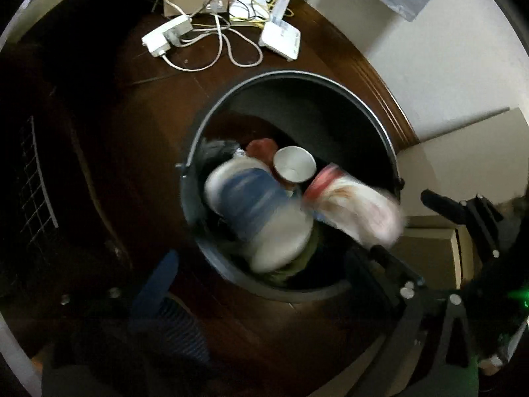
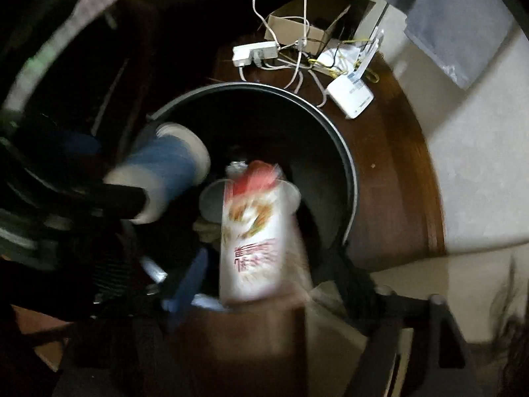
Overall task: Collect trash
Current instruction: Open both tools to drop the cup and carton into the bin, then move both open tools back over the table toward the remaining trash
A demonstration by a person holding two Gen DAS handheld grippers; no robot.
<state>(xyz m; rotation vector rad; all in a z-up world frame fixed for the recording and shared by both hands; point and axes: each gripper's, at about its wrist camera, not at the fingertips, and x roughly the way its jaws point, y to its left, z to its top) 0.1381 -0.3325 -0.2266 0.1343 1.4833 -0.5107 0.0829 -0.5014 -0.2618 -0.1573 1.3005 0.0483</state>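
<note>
1. Left wrist view: the blue-banded cup hangs over the bin, long axis pointing away from the left claw; whether it is clamped, I cannot tell.
2. Right wrist view: the red-and-white packet lies lengthwise ahead of the right claw, above the bin's mouth; grip hidden by blur.

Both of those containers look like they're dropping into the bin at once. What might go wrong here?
The red-and-white carton is blurred above the near rim of the trash bin; it might clip the edge and tumble onto the floor. The blue-and-white container may strike the paper cup already inside and bounce. Anything escaping could land among the power strip and cables just behind.
</note>
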